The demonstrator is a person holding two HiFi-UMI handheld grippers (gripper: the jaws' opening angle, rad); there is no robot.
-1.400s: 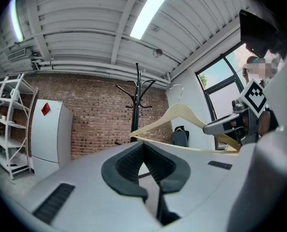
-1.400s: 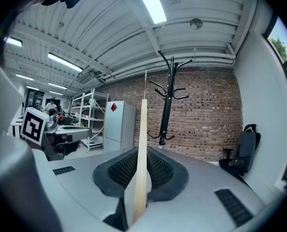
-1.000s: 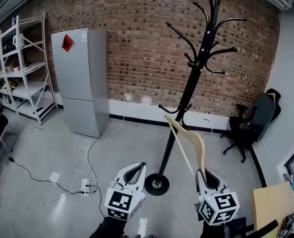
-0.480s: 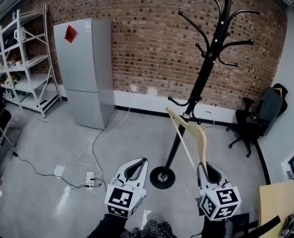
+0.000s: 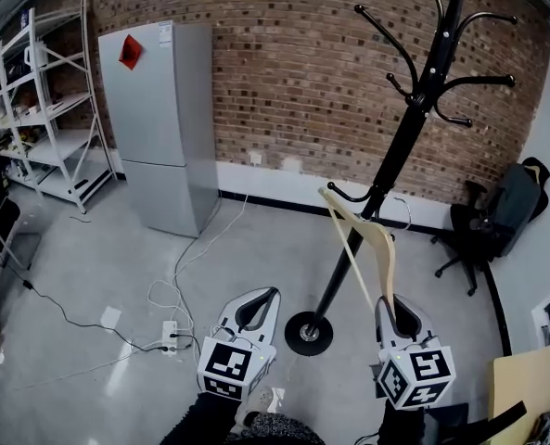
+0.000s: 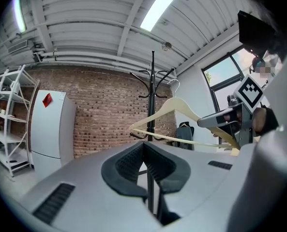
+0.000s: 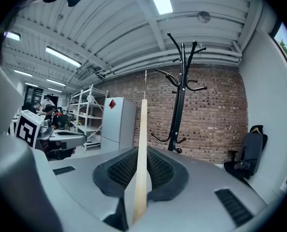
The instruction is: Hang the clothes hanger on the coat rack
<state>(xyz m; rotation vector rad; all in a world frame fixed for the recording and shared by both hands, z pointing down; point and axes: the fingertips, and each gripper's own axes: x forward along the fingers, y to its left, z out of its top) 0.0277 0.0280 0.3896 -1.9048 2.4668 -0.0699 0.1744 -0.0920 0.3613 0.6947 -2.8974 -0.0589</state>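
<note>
A pale wooden clothes hanger (image 5: pixel 367 244) stands up from my right gripper (image 5: pixel 397 315), which is shut on its lower end. In the right gripper view the hanger (image 7: pixel 141 153) runs edge-on between the pads. The black coat rack (image 5: pixel 400 146) rises on a round base (image 5: pixel 309 333) just behind the hanger, its hooks high at the upper right. The rack (image 7: pixel 180 93) stands ahead and to the right in the right gripper view. My left gripper (image 5: pixel 256 309) is shut and holds nothing. The left gripper view shows the hanger (image 6: pixel 182 111) held off to its right, the rack (image 6: pixel 152 100) behind it.
A grey fridge (image 5: pixel 159 123) stands against the brick wall at the left, with white shelving (image 5: pixel 43 109) beyond it. Cables and a power strip (image 5: pixel 171 330) lie on the floor. A black office chair (image 5: pixel 502 216) sits at the right, and a person's leg shows at the far left edge.
The view has shifted forward and up toward the rack. The hanger, still held by the right gripper, now stands closer to the rack's lower hooks. Both grippers kept their state.
</note>
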